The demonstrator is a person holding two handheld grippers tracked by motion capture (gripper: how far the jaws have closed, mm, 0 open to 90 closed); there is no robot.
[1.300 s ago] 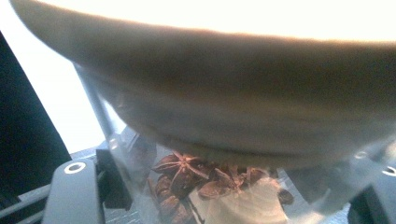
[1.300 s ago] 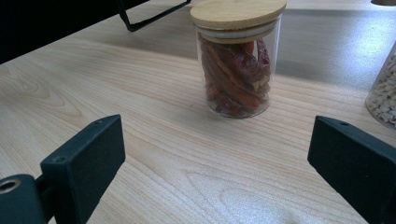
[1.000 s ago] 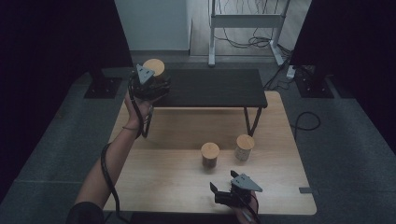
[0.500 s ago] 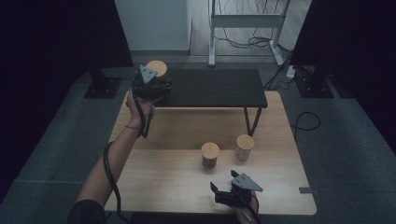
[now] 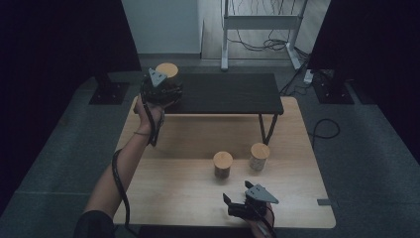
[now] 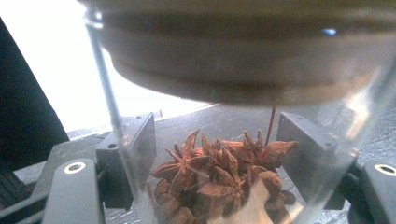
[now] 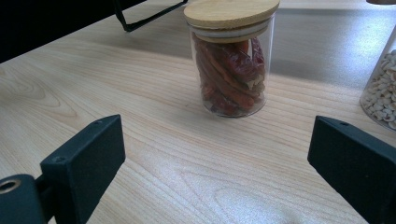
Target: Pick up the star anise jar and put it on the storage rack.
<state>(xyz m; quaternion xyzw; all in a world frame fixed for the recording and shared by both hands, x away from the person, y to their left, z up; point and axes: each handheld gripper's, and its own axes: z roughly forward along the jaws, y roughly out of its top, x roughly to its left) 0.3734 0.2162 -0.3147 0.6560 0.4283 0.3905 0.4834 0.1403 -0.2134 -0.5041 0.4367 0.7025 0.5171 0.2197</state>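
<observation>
Three glass jars with wooden lids are in play, and two claws work among them. At the far left corner of the black shelf (image 5: 223,94), the left gripper (image 5: 159,89) is clamped on the star anise jar (image 5: 167,74); in the left gripper view its two black jaws press the clear wall from either side, with the brown star-shaped pods (image 6: 219,182) piled inside and the underside of the wooden lid (image 6: 243,56) just above them. Whether the jar's base rests on the shelf or hangs just over it cannot be told.

Further right, on the light wooden table (image 5: 173,173) in front of the shelf, the chilli jar (image 5: 223,164) stands upright, packed with dried red chillies (image 7: 231,74) under a round wooden lid. Just beside it to the right stands the seed jar (image 5: 259,156), holding small pale seeds (image 7: 383,100).

Near the table's front edge, right of centre, the right gripper (image 5: 236,204) has its jaws spread wide with nothing between them but bare tabletop; the chilli jar sits ahead of them, well apart from both pads.

No label or writing can be read on any jar.
</observation>
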